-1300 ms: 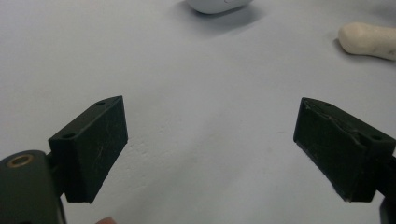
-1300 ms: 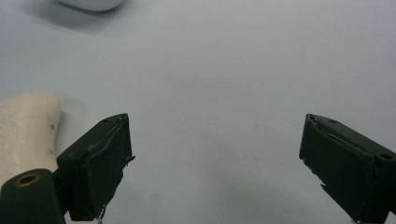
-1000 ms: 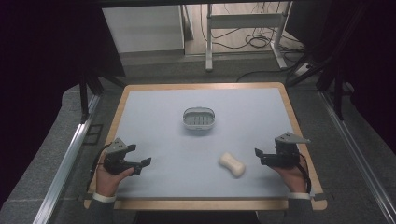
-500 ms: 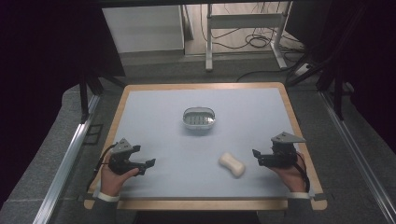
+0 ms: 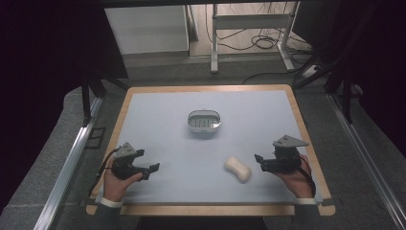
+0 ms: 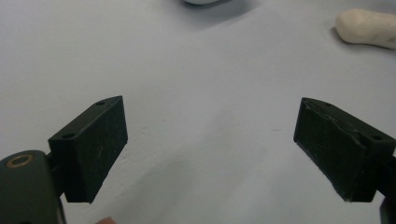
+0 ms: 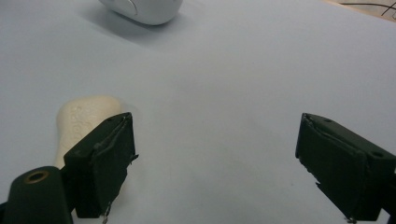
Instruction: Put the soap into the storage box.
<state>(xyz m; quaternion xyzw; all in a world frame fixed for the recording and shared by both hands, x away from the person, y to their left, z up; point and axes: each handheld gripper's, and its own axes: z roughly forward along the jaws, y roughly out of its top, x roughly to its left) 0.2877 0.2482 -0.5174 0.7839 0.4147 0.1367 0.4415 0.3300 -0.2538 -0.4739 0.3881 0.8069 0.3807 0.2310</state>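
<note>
With my right gripper released, I should centre the cream oblong soap bar at nine o'clock before clenching.

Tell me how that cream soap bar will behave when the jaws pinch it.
The soap bar looks solid, so probably stiff. Its rounded, smooth sides may slip between pads. It lies flat on the table, so it should slide rather than roll.

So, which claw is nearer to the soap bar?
Right. The right claw sits just beside the soap bar, its jaws not yet around it; the left claw is far across the mat.
</note>
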